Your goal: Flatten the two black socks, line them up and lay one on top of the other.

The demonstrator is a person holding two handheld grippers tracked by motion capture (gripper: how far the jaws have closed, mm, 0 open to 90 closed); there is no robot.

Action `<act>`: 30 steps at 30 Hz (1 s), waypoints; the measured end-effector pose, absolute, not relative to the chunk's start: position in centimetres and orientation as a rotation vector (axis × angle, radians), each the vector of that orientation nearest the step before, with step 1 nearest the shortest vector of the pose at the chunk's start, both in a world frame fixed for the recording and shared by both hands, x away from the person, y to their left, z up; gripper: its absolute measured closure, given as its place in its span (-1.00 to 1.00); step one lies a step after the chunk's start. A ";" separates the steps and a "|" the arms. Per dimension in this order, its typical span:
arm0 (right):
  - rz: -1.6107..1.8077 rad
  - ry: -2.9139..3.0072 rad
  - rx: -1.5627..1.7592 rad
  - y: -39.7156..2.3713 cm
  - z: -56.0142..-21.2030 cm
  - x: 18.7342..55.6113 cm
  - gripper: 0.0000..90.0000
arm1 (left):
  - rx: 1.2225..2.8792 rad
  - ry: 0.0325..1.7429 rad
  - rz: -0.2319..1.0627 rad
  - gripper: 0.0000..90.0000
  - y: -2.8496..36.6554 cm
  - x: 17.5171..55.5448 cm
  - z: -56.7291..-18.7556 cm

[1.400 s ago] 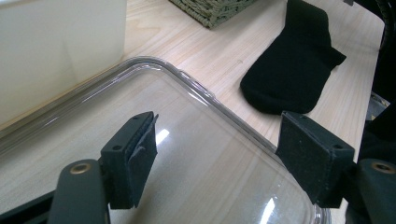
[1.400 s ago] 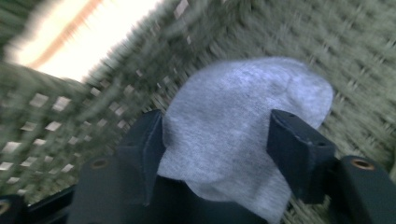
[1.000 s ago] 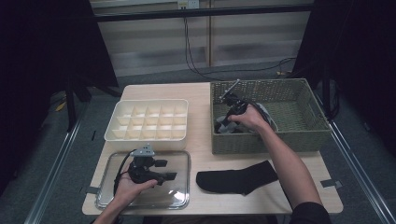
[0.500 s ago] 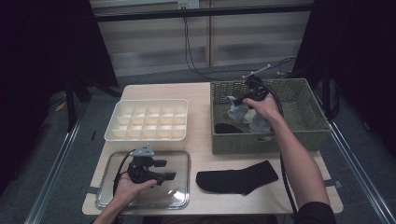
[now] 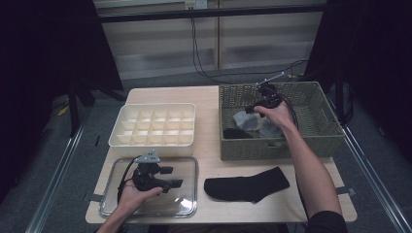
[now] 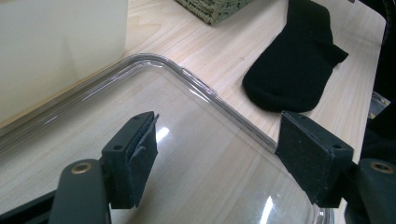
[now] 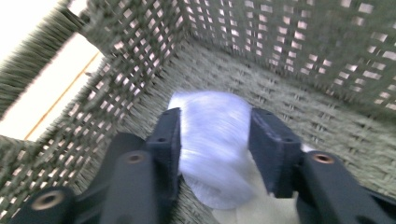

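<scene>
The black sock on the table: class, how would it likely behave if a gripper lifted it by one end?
The black sock lies flat and limp, so it would probably droop. It looks like thin knit, so likely light. Its soft fabric should not slip much or break.

Cream compartment tray (image 5: 154,125) at far left of the bench (image 5: 208,99); clear lid (image 5: 187,167) lies near left; black sock (image 5: 247,185) lies flat, near centre.

Left tool (image 5: 163,177) sits low near the bottom left, hand wrapped round it, jaws standing wide with nothing between them. Right arm stretches forward, wrist bent down, and the right tool (image 5: 257,108) has just been opening its jaws.
</scene>
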State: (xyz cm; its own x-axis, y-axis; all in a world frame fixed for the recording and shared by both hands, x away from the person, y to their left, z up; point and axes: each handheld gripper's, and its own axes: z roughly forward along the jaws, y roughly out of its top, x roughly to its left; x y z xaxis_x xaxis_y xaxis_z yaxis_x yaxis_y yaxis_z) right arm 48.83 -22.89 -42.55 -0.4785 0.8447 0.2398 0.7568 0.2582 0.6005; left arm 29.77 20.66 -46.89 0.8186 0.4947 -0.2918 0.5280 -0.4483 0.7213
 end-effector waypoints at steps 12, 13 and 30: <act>0.945 2.748 1.297 -16.5 -43.9 47.7 0.17 | 2.131 0.733 -0.050 -0.36 20.4 29.6 -46.9; 0.945 2.748 1.297 -16.5 -43.9 47.7 0.17 | 2.132 0.733 -0.054 -0.36 20.4 29.6 -46.9; 0.578 2.919 1.236 -14.7 -46.5 47.8 0.10 | 2.149 0.716 -0.072 -0.37 19.9 29.6 -47.1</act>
State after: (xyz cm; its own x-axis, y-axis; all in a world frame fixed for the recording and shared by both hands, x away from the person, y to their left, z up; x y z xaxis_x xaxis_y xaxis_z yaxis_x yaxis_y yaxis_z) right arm 47.76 -14.69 -46.54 -0.7028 0.6796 0.2103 0.7085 0.6417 0.2937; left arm 29.59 19.86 -47.07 0.8345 0.4671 -0.2923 0.5162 -0.4769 0.7114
